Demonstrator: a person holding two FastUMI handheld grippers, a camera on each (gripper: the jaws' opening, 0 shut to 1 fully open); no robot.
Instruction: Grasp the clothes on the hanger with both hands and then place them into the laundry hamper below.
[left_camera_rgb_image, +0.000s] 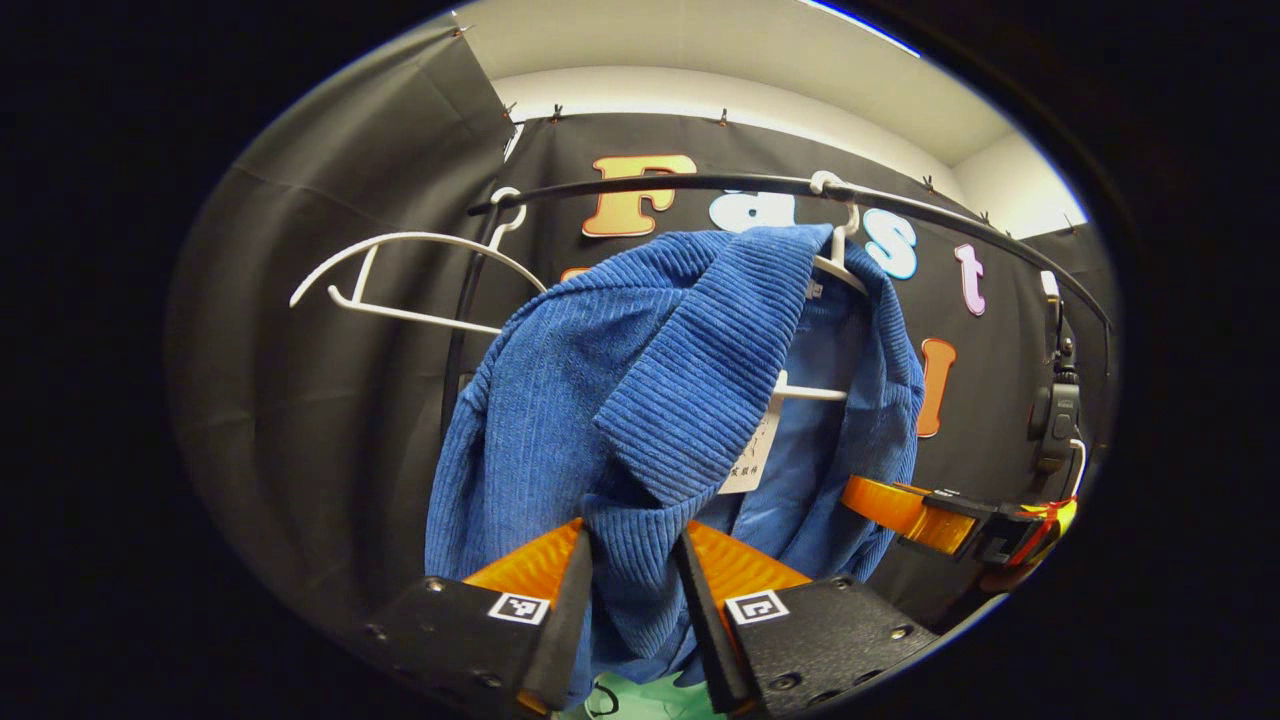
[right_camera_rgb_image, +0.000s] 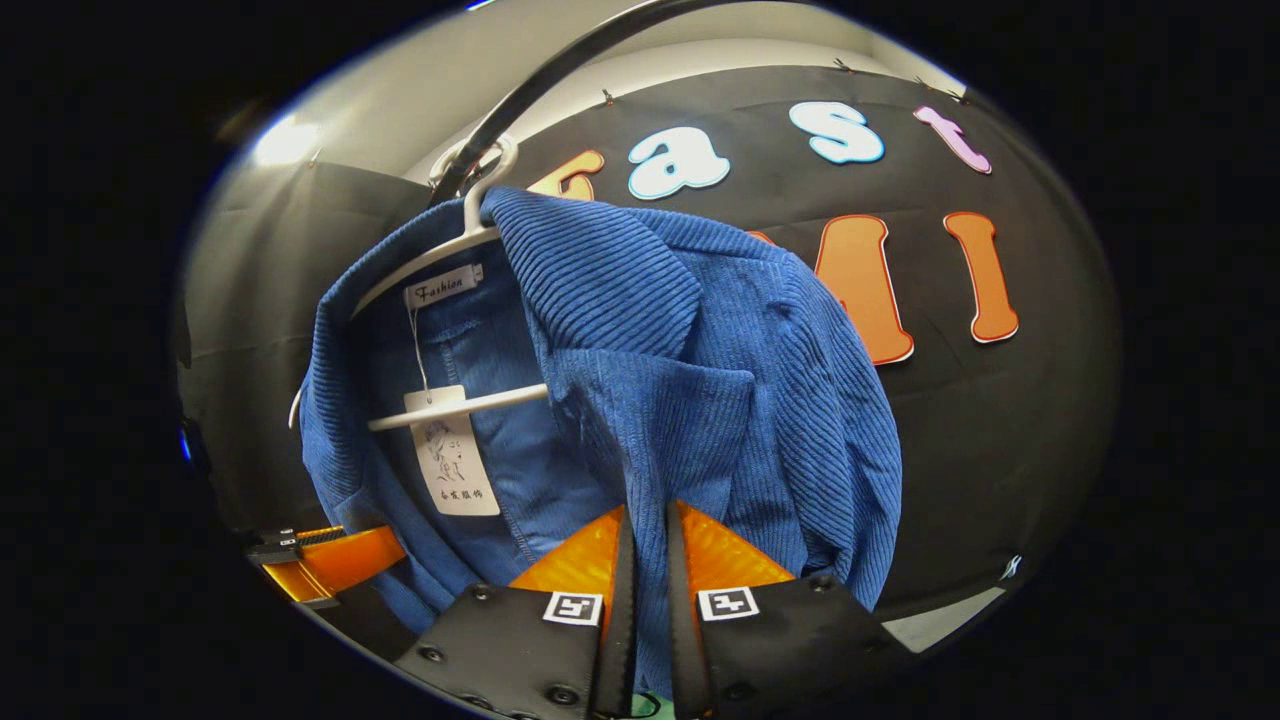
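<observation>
Both tools angle upward, the left tool (left_camera_rgb_image: 633, 560) and right tool (right_camera_rgb_image: 645, 545) each clamped on a fold of the blue corduroy jacket (left_camera_rgb_image: 640, 400), which hangs on a white hanger (right_camera_rgb_image: 455, 400) from the black rail (left_camera_rgb_image: 760, 185).

Dim booth, overhead light, sharp centre, fisheye-warped edges

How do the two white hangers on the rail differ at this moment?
The left hanger is bare, while the right hanger carries the blue corduroy jacket. The bare one shows its whole outline against the booth wall; the loaded one shows little more than its hook, part of one arm and part of its crossbar under the cloth. The left gripper and right gripper both pinch the jacket's fabric. Both hangers are white and hook over the same black rail.
</observation>
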